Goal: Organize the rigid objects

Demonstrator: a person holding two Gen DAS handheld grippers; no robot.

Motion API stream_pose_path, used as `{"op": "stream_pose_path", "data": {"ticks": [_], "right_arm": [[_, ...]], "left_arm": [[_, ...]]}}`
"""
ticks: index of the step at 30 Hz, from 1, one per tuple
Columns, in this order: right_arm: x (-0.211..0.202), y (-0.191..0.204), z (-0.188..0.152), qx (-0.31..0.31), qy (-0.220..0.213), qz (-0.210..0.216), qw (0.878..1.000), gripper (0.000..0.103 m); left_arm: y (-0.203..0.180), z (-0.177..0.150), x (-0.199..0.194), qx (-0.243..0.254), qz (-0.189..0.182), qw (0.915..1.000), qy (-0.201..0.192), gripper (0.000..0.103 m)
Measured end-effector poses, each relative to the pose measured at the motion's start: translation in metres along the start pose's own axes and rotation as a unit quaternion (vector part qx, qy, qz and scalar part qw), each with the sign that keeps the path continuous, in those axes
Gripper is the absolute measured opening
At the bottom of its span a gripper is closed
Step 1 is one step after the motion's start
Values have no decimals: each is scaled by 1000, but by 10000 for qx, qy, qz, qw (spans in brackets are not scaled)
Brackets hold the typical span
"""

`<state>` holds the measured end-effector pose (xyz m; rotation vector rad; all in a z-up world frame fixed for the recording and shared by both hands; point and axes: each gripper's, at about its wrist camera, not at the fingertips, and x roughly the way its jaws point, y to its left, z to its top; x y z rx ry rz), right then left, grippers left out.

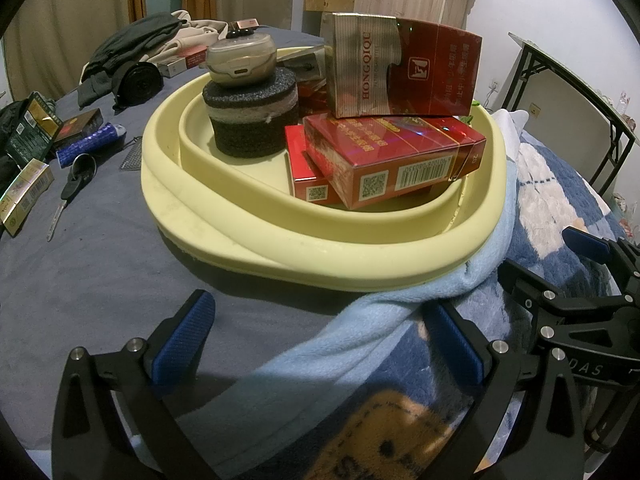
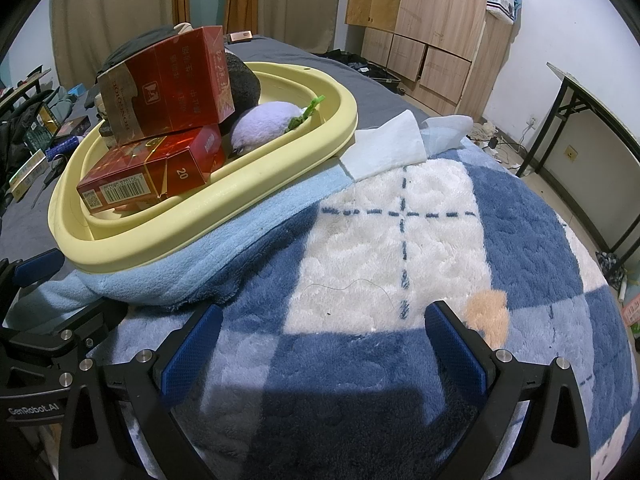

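Observation:
A pale yellow basin (image 1: 248, 236) (image 2: 168, 236) rests on the bed, partly on a light blue blanket. Inside it lie red cigarette packs (image 1: 384, 156) (image 2: 148, 176) with a red and gold carton (image 1: 400, 68) (image 2: 168, 88) on top. A dark foam cylinder (image 1: 250, 116) carries a beige earbud case (image 1: 242, 60). A lilac plush toy (image 2: 264, 124) lies in the basin's far side. My left gripper (image 1: 320, 336) is open and empty, just in front of the basin. My right gripper (image 2: 322, 344) is open and empty over the blue and white blanket, right of the basin.
Left of the basin on the grey sheet lie a key (image 1: 74, 184), a blue tube (image 1: 86, 144), a dark box (image 1: 78, 128), a green box (image 1: 32, 132) and a pale pack (image 1: 24, 196). Clothes (image 1: 136, 48) are piled behind. A folding table (image 2: 592, 120) stands right.

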<state>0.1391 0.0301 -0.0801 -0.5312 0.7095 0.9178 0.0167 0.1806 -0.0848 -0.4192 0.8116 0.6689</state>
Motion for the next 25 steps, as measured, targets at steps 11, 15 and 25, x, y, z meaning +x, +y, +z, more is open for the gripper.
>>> {"op": "stream_pose_path", "data": {"ticks": [11, 15, 25], "right_arm": [[0, 0, 0, 0, 0, 1, 10000, 103], [0, 0, 0, 0, 0, 2, 10000, 103], [0, 0, 0, -9, 1, -8, 10000, 103]], "left_arm": [[0, 0, 0, -1, -1, 10000, 0, 103], [0, 0, 0, 2, 1, 10000, 2, 103], [2, -1, -2, -18, -41, 10000, -36, 103]]}}
